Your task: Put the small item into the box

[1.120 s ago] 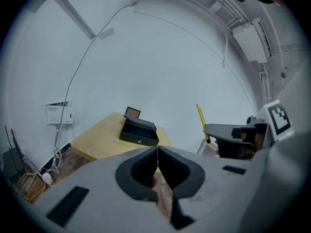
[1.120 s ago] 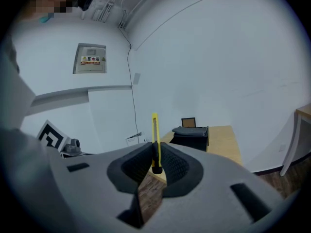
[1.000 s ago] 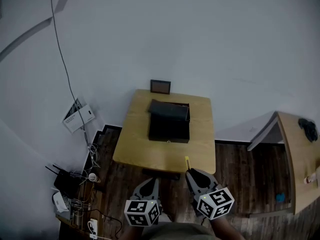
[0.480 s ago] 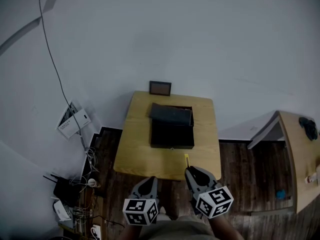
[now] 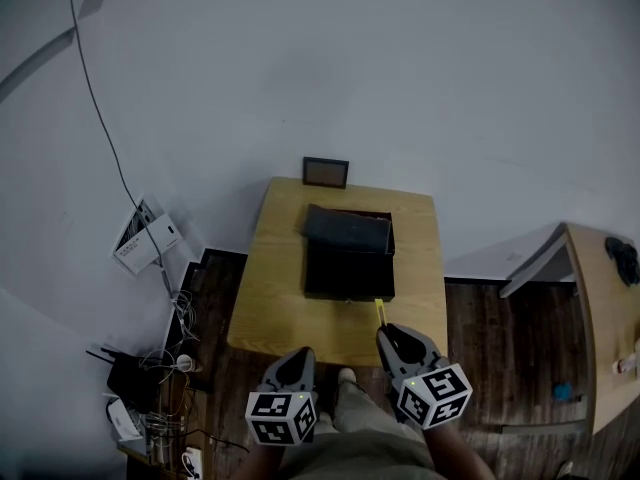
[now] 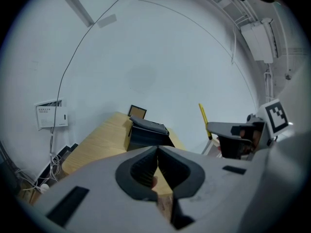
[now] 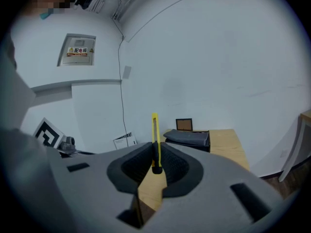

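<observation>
- Gripping the yellow item [image 7: 155, 135] by its dark lower end, the right gripper [image 5: 386, 332] has its jaws clamped on it. The slim stick juts forward past the pads, so its tip is free to lead into the box.
- In the head view the item sits low and right of centre. Its tip lines up with the box's near right corner, and I judge it is not yet above the opening.
- The black box [image 5: 348, 266] rests mid-table at the centre of the frame, with a grey flap lying across its far end. The dark nearer part looks like the way in, which suits an approach from this side.
- The left gripper [image 5: 298, 356], at bottom centre-left, has its jaws pressed together on nothing. It seems to be parked near the table's near edge simply to stay out of the way.
- There looks to be plenty of room to move, with bare wooden table [image 5: 268, 298] on both sides of the box and a strip in front of it.
- The edge to mind is the box's near wall, which the tip must clear. The small picture frame [image 5: 326, 172] at the table's far edge stands behind the box.
- A second table [image 5: 600, 328] at the right edge and the cables [image 5: 160, 368] at lower left are well apart from all this.
</observation>
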### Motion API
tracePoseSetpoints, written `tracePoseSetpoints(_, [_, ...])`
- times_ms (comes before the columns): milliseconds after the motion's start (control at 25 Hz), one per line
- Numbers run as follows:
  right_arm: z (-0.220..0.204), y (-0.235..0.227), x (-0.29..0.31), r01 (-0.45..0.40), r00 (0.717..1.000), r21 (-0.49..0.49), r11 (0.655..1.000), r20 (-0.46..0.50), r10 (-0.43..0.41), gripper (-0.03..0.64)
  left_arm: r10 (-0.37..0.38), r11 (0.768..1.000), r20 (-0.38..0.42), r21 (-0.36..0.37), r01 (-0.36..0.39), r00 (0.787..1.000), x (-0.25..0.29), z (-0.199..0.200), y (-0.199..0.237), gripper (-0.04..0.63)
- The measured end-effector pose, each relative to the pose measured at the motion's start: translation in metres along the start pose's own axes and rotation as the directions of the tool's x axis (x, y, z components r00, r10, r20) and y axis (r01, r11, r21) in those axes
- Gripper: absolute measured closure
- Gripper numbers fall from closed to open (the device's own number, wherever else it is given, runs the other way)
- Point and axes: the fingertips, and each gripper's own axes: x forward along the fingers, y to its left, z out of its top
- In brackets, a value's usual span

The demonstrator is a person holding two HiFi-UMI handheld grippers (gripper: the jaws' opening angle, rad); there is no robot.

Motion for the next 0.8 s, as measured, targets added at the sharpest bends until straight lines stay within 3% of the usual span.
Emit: tracePoseSetpoints(800, [0.007,-0.073,0.11,-0.127,0.981,-0.045,0.991,-0.151,0.119,0.572,0.092,0.995,-0.019,-0.038,-0.093,0.996,0.098,0.045,0.017,0.592])
